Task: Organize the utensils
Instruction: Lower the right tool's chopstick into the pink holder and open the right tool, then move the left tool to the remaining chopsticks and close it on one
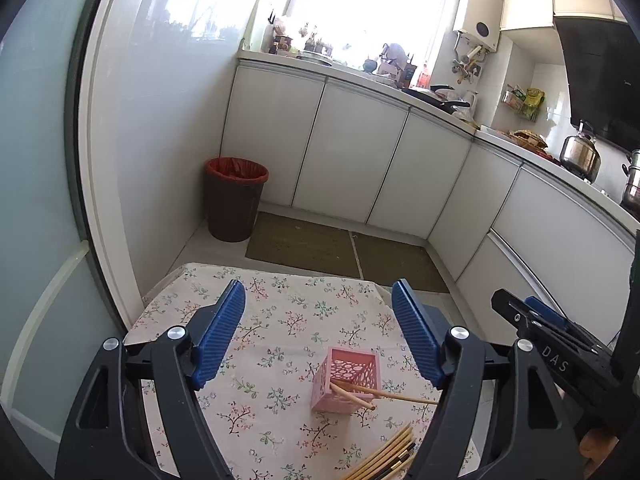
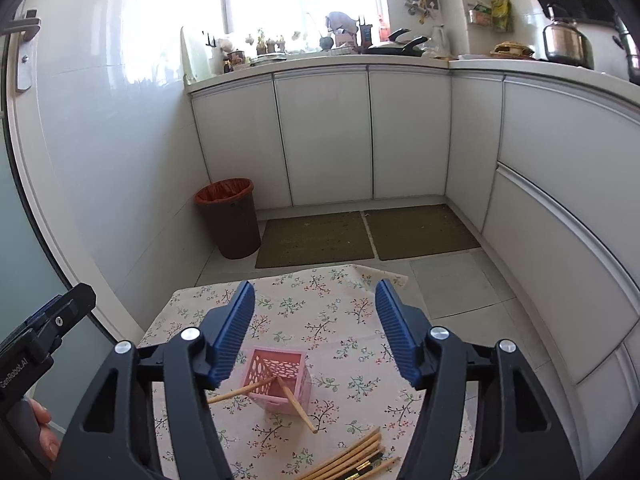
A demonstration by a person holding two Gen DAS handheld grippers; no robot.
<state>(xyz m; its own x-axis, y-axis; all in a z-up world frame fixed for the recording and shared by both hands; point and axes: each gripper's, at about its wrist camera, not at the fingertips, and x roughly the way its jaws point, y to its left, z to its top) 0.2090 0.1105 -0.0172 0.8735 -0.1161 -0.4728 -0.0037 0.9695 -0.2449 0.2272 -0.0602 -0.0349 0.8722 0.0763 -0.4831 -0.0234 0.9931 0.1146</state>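
Both grippers, left [image 1: 318, 334] and right [image 2: 315, 330], hover with jaws spread wide, gripping nothing. Pink basket [image 2: 280, 380] with two chopsticks [image 2: 297, 404] stands below the jaws; loose chopsticks [image 2: 352, 458] lie nearer, on the tablecloth [image 2: 340, 320].

A small bench [image 2: 224, 300] carries a floral cloth [image 2: 340, 312] that covers its top. On the cloth a pink lattice holder [image 2: 292, 392] stands near the middle, two chopsticks [image 2: 298, 410] leaning out of it. A bundle of chopsticks [image 2: 352, 458] lies flat at the near edge, right of the holder.
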